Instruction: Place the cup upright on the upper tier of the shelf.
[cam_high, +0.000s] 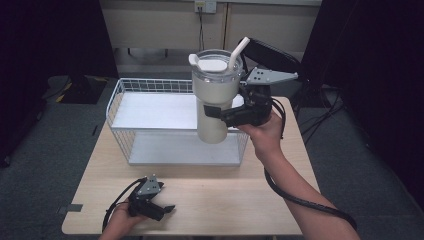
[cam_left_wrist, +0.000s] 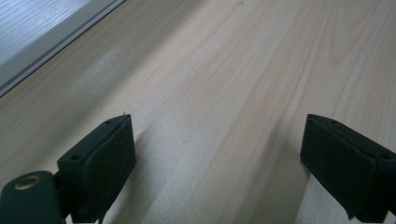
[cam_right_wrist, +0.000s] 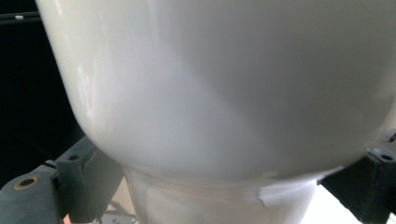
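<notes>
Right gripper (cam_high: 218, 113) is clamped on the narrow lower body of the cream tumbler (cam_high: 215, 100) and holds it up in the air, upright, in front of the white wire rack (cam_high: 116, 100). Lid and straw (cam_high: 237, 51) are on. Tumbler base hangs about level with the rack's upper shelf (cam_high: 150, 111) as seen from above; I can't tell whether it's over the shelf or short of it.

Step in hand, as I read it: carrying the tumbler, probably to or from the rack. If placing, next move calls for keeping it upright, clearing the wire rim, then lowering onto a flat shelf before letting go. It's top-heavy, with the grip low on the taper, so tipping is the risk.

Left gripper (cam_high: 161, 207) rests near the table's (cam_high: 225, 200) front edge, jaws apart, nothing between them.

Hard to make out: in the right gripper view the tumbler (cam_right_wrist: 224, 93) blocks nearly everything, and pad contact is only seen at the edges. Whether there is liquid inside can't be told. The lower shelf is partly hidden behind the tumbler.
</notes>
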